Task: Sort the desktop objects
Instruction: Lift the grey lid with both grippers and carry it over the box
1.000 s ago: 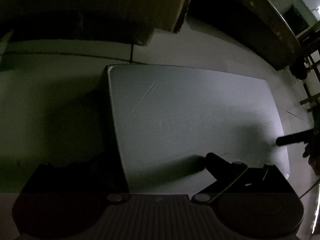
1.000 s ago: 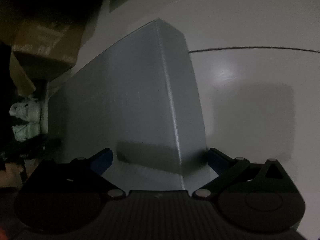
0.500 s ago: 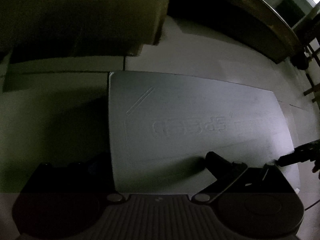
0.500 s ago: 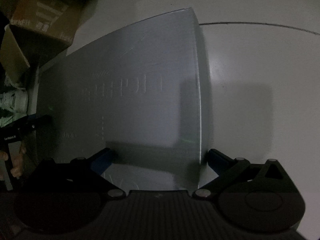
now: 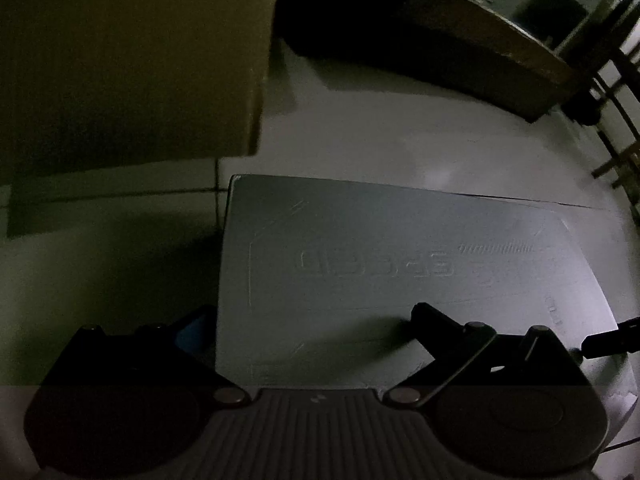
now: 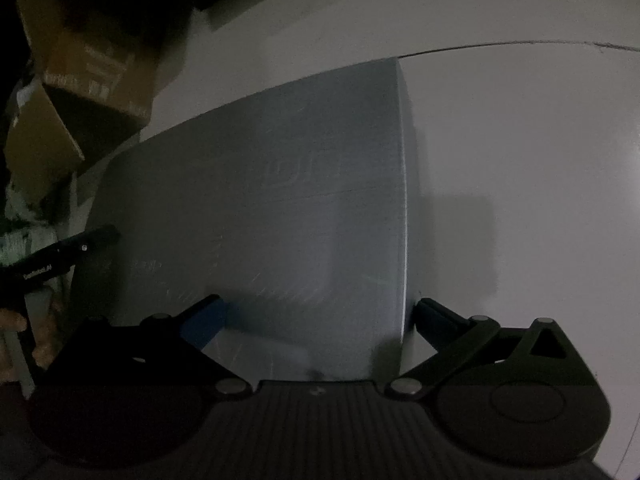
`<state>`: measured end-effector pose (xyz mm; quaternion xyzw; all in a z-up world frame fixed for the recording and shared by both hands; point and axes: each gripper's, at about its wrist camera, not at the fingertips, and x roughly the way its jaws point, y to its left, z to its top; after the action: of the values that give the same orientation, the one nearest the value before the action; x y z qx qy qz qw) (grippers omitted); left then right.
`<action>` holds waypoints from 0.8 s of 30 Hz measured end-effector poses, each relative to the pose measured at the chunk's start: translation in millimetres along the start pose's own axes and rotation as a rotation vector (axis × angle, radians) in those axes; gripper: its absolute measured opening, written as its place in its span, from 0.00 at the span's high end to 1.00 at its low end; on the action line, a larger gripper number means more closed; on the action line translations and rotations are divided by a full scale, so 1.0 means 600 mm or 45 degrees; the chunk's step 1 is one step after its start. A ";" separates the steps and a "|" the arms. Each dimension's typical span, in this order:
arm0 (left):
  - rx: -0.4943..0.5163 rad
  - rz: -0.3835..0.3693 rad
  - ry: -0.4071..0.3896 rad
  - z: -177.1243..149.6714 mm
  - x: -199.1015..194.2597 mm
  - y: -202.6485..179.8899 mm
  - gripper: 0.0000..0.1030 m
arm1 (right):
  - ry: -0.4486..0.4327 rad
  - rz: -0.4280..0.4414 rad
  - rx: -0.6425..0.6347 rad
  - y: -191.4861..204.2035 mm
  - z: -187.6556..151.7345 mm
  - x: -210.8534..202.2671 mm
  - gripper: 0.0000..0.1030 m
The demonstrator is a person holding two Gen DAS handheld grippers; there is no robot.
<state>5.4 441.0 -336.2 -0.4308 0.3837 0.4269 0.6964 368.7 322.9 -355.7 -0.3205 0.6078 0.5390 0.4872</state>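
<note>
Counter (image 6: 520,160): dim, pale, seam line behind grey box (image 5: 400,264).
Box: flat on counter, near cardboard carton (image 5: 128,60).
Left tool (image 5: 308,320): wide open, straddling box's left edge.
Right tool (image 6: 320,312): wide open, straddling right edge.
Tip: close both squarely, lift level.

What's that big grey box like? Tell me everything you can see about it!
The grey box is wide and flat, and looks like smooth cardboard with sharp edges and corners. Its big face has raised letters and a thin outline pressed in, too dim to read. It sits on a pale surface. The left gripper straddles one end and the right gripper straddles the other, a finger on each side of the box. Whether they squeeze it is unclear. A brown cardboard box stands behind it.
</note>
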 end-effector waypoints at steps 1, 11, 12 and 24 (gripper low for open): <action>0.007 -0.003 0.006 0.001 -0.003 -0.002 0.01 | -0.012 -0.002 0.019 0.000 -0.008 -0.006 0.00; 0.181 -0.097 0.001 0.001 -0.059 -0.070 0.01 | -0.089 -0.021 0.201 -0.012 -0.101 -0.092 0.00; 0.198 -0.106 0.001 0.001 -0.061 -0.077 0.01 | -0.099 -0.024 0.221 -0.016 -0.113 -0.104 0.00; 0.467 -0.133 0.051 -0.026 -0.153 -0.159 0.01 | -0.249 0.024 0.496 0.000 -0.285 -0.169 0.00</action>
<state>60.0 377.3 -232.7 -0.3245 0.4457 0.3044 0.7767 359.1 143.6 -270.4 -0.1608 0.6533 0.4442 0.5916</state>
